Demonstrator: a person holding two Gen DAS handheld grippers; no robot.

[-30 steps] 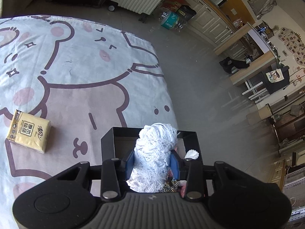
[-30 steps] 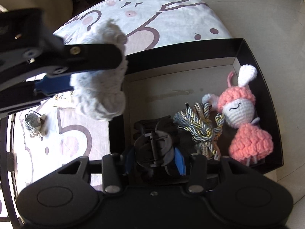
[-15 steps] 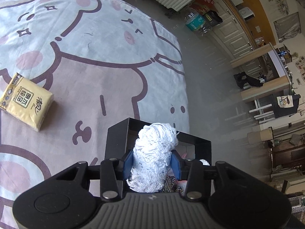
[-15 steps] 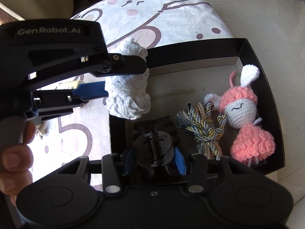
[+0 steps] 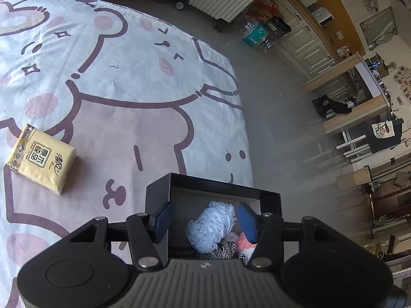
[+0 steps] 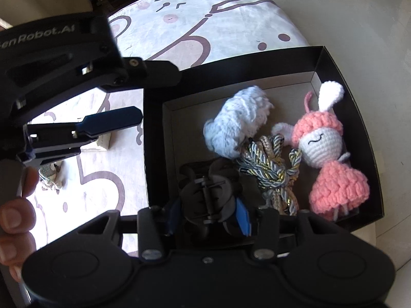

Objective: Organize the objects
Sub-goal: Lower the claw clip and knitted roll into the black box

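Note:
A black open box [image 6: 344, 82] [image 5: 205, 182] sits at the rug's edge. Inside lie a white knitted bundle [image 6: 239, 120] [image 5: 210, 225], a twisted grey-gold cord [image 6: 272, 169] and a pink crochet bunny doll [image 6: 331, 154]. My left gripper [image 5: 204, 220] hovers over the box with its jaws opening; the white bundle lies below them, free of the pads. My right gripper [image 6: 209, 205] is shut on a black hair claw clip [image 6: 208, 192], held low over the box's near left corner. The left gripper [image 6: 136, 92] also shows at the left of the right wrist view.
A yellow tissue pack [image 5: 41, 154] lies on the cartoon-bear rug [image 5: 115, 89]. A small grey knitted item [image 6: 48, 177] rests on the rug left of the box. A person's fingers [image 6: 15, 213] show at the left. Grey floor and furniture lie beyond the rug.
The left gripper opened and let go of the white knitted bundle, which dropped into the box beside the cord. The right gripper kept still with the clip.

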